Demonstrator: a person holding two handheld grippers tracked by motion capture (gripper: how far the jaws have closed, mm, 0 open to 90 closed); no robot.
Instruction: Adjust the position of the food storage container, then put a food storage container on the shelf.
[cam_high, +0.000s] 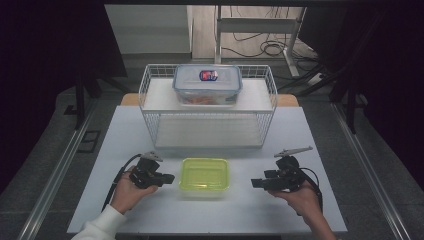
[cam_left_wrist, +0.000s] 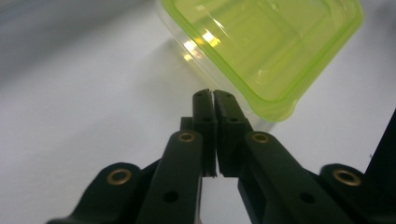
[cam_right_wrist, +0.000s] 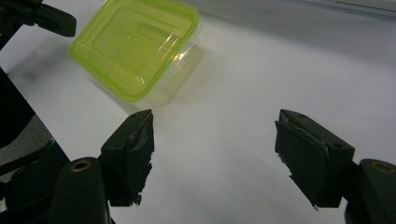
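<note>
Two claws flanking a clear rectangular plastic box with a lime-green lid (cam_high: 204, 174) on the white desk (cam_high: 235, 210). Left claw (cam_high: 169, 178) just beside its left edge, jaws nearly together, holding nothing. Right claw (cam_high: 255, 183) near its right side, spread wide, empty.

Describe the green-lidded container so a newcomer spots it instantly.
Start at the white wire rack at the table's far side. In front of it, between the two grippers, sits the small clear container. Its lime-green lid distinguishes it from the blue-lidded box on the rack.
</note>
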